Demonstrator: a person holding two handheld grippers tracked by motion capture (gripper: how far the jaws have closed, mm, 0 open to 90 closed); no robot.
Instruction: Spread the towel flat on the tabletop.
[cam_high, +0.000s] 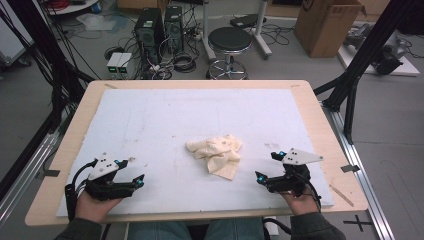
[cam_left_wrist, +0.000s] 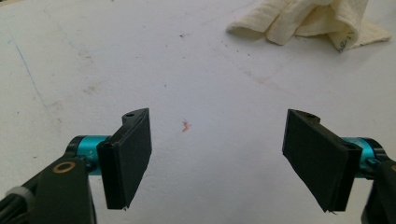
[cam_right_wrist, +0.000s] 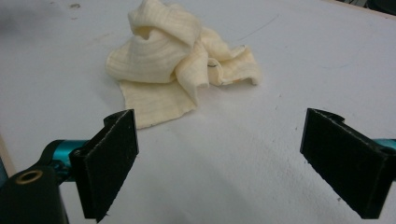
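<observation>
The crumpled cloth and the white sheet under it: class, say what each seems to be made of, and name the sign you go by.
The cloth looks like soft cream cotton knit, matt: fine ribs run across its limp folds. The white sheet looks like matt foam or painted board; scuffs and small stains mark it, so which one stays open.

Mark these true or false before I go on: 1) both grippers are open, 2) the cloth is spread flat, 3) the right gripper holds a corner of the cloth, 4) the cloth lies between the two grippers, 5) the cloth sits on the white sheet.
1) True: the left gripper and the right gripper both have their jaws apart with nothing between them.
2) False: the cloth lies crumpled in a heap.
3) False: it is clear of the cloth.
4) True.
5) True: it rests on the white sheet.
</observation>
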